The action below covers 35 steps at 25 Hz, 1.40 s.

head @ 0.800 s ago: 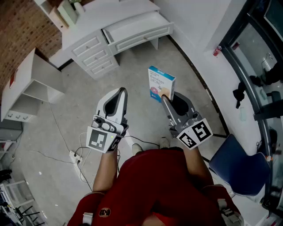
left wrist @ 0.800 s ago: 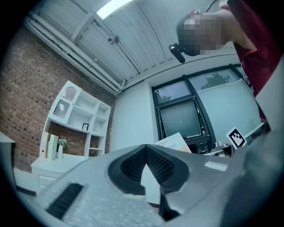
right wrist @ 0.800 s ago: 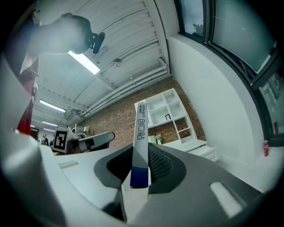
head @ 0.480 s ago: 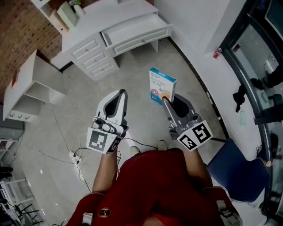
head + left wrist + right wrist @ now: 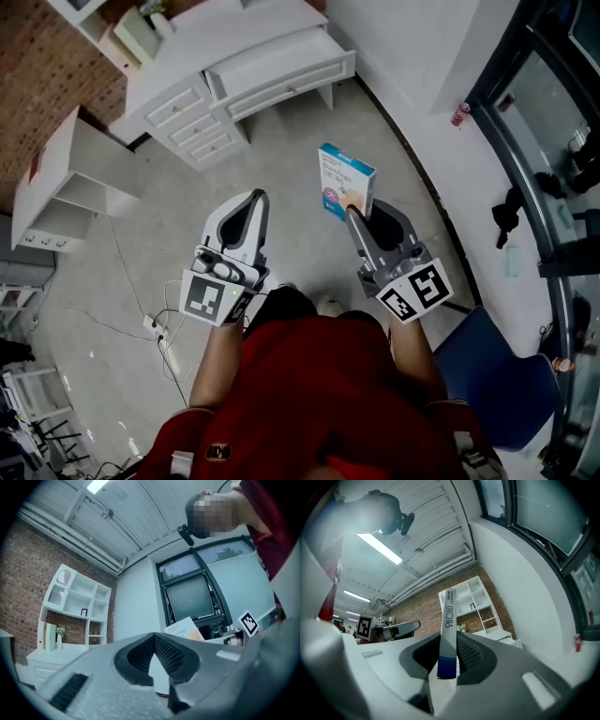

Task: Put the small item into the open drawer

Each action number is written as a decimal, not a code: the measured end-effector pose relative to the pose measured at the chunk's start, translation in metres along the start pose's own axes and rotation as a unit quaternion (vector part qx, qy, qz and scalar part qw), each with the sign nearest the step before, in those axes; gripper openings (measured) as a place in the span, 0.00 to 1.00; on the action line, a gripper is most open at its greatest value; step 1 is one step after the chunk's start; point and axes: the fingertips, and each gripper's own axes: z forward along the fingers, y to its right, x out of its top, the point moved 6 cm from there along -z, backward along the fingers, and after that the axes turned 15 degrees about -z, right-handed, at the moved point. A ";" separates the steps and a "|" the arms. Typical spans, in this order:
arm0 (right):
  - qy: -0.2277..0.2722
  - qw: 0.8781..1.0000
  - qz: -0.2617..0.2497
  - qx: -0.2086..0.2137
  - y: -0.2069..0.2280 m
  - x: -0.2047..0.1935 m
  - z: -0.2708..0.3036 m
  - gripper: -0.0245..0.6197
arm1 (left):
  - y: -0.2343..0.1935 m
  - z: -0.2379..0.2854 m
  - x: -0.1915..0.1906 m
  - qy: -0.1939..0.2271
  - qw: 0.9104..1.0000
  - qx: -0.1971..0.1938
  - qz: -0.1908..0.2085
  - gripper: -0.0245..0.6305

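A flat blue-and-white box (image 5: 346, 182) stands upright in my right gripper (image 5: 359, 208), whose jaws are shut on its lower edge. In the right gripper view the box (image 5: 448, 630) shows edge-on between the ribbed pads. My left gripper (image 5: 255, 199) hangs beside it at the same height, its jaws shut with nothing between them; its own view shows the tips (image 5: 153, 636) meeting. Ahead on the floor stands a white desk (image 5: 178, 58) with its wide drawer (image 5: 281, 71) pulled open. The box is well short of the drawer.
A stack of three closed small drawers (image 5: 202, 122) sits left of the open one. A low white shelf unit (image 5: 70, 187) lies at left, cables and a power strip (image 5: 155, 328) on the floor. A white wall and dark window frame (image 5: 506, 141) run along the right; a blue chair (image 5: 502, 384) is behind right.
The view has crept forward: the desk and open drawer have slid slightly up and left in the head view. Both grippers keep their places, the box still held.
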 end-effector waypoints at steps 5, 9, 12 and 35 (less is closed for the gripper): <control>0.008 1.000 -0.008 0.005 0.018 0.001 0.017 0.18 | -0.013 0.017 -0.001 0.003 1.000 0.003 0.004 0.04; 0.008 1.000 -0.022 0.005 0.035 0.000 0.043 0.18 | -0.039 0.041 0.000 0.014 1.000 0.000 0.002 0.04; 0.001 0.999 -0.035 0.005 0.053 -0.003 0.069 0.18 | -0.065 0.065 -0.002 0.025 1.000 -0.006 -0.004 0.04; -0.092 0.991 -0.098 0.026 0.239 -0.066 0.374 0.18 | -0.338 0.268 -0.002 0.026 0.999 -0.002 -0.034 0.04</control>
